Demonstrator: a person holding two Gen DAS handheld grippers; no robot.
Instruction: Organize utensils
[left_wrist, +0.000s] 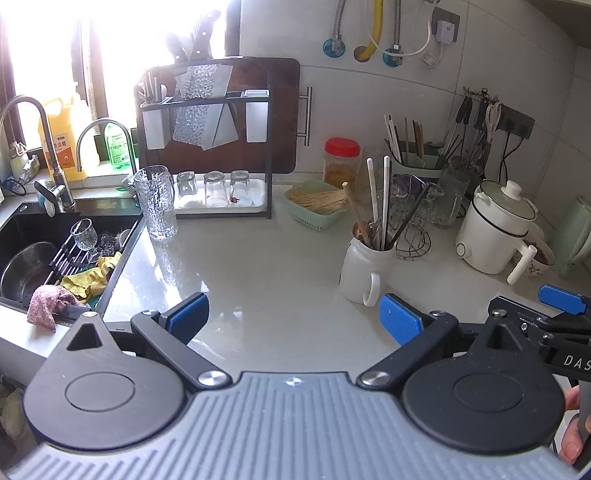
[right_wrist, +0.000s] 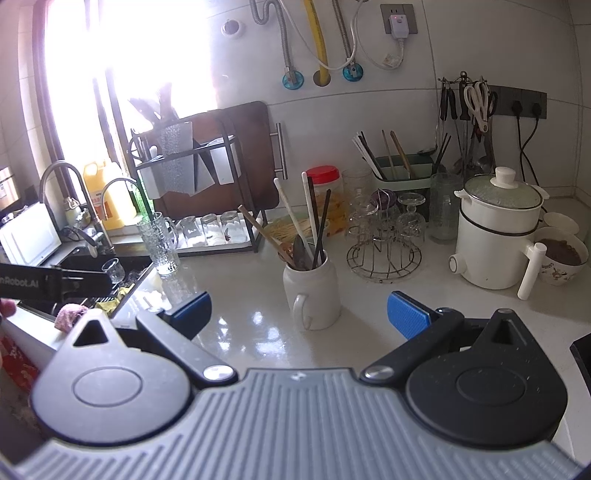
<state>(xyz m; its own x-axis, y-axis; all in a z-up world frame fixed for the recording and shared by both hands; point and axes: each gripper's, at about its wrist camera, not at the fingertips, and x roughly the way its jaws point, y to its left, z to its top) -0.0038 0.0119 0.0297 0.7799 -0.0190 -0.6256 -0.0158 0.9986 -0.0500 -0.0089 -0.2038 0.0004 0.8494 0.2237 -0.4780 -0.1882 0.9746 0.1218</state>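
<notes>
both claws hang wide open over the counter, nothing between their blue pads: the left claw (left_wrist: 291, 317) with the mug (left_wrist: 364, 271) just ahead and to its right, the right claw (right_wrist: 299, 314) with the same mug straight ahead, close to the gap between its pads. the task's things, the utensils (right_wrist: 306, 229), stand bunched in that mug – white and dark chopsticks, a wooden stick or two, what looks like a spoon – leaning every way. farther ahead and to the right of the right claw a green holder (right_wrist: 402, 173) by the wall holds more chopsticks, sorted upright. how far along the job is, the pictures do not settle: the mug may be the heap waiting to be sorted into the holder, or the place where loose utensils have been gathered – the scene fits both, and no utensil lies loose on the counter in either view. around the mug it is crowded: a wire rack (right_wrist: 384, 258) of upturned glasses just right of it, a white pot (right_wrist: 498, 236) with a long handle farther right, a basket of sticks (left_wrist: 317, 206) and a red-lidded jar (left_wrist: 341, 162) behind. left of both claws a tall glass (left_wrist: 155, 203) stands at the sink's (left_wrist: 22, 225) edge. the fanned-out sticks, the glass rack and that tall glass are what a reach could knock.
</notes>
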